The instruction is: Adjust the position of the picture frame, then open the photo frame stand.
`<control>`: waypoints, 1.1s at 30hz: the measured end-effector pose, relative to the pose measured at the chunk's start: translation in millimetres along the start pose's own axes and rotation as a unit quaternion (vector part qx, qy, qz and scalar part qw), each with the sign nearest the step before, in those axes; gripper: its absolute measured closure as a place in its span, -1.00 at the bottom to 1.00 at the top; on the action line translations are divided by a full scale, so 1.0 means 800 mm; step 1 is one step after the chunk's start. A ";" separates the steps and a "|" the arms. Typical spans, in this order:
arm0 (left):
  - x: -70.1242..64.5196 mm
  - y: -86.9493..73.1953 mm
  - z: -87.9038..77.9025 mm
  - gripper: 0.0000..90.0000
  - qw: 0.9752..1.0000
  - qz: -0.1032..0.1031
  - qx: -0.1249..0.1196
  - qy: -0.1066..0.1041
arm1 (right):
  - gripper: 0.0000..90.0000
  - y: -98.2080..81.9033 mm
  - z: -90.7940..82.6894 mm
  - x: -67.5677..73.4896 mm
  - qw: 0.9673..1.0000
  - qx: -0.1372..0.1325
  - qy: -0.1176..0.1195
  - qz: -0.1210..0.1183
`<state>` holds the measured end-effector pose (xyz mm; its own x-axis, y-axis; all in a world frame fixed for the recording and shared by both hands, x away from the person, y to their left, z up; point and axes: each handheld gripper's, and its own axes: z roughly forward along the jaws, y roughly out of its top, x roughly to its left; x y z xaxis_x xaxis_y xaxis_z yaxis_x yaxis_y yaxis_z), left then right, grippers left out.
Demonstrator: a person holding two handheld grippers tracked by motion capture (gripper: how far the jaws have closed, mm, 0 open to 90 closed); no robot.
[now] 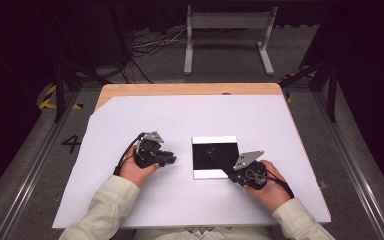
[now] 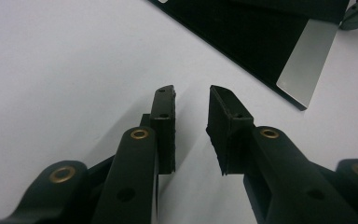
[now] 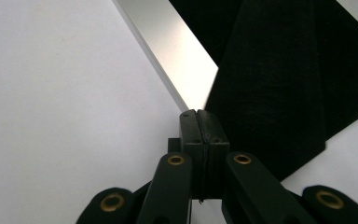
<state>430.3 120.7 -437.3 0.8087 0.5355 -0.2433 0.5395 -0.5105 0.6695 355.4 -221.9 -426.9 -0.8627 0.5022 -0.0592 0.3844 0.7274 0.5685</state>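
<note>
**Black sheet on a pale-edged tray, 2 grippers beside it**

The black sheet (image 1: 219, 156) lies mid-table on a pale-edged tray (image 1: 214, 140). The right gripper (image 1: 228, 159), jaws pressed together, reaches over the tray. The left gripper (image 1: 172, 159) rests apart, jaws part-open and empty, on the bare white table cover (image 1: 180, 112).

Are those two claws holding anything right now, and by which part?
The right gripper is shut at the black sheet's near edge; a hold cannot be told. The left gripper holds nothing.
</note>
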 end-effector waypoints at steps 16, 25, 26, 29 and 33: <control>-0.004 0.001 -0.009 0.55 1.000 0.014 -0.016 0.015 | 0.82 -0.001 -0.039 -0.015 0.997 -0.078 -0.011 0.026; -0.007 0.002 -0.014 0.54 0.999 0.021 -0.032 0.023 | 0.39 -0.012 -0.057 -0.037 0.982 -0.160 -0.034 0.093; -0.006 0.002 -0.014 0.54 0.999 0.022 -0.032 0.023 | 0.36 -0.013 -0.057 -0.039 0.981 -0.164 -0.034 0.102; -0.005 0.001 -0.014 0.54 0.999 0.022 -0.033 0.024 | 0.30 -0.017 -0.058 -0.044 0.977 -0.172 -0.034 0.124; -0.003 0.001 -0.015 0.54 0.999 0.021 -0.035 0.023 | 0.21 -0.022 -0.062 -0.049 0.971 -0.182 -0.031 0.155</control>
<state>425.6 127.1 -427.6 0.8172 0.5467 -0.1824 0.4870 -0.4859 0.7257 366.3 -277.7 -393.8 -0.6987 0.7058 0.1173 0.4705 0.3298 0.8184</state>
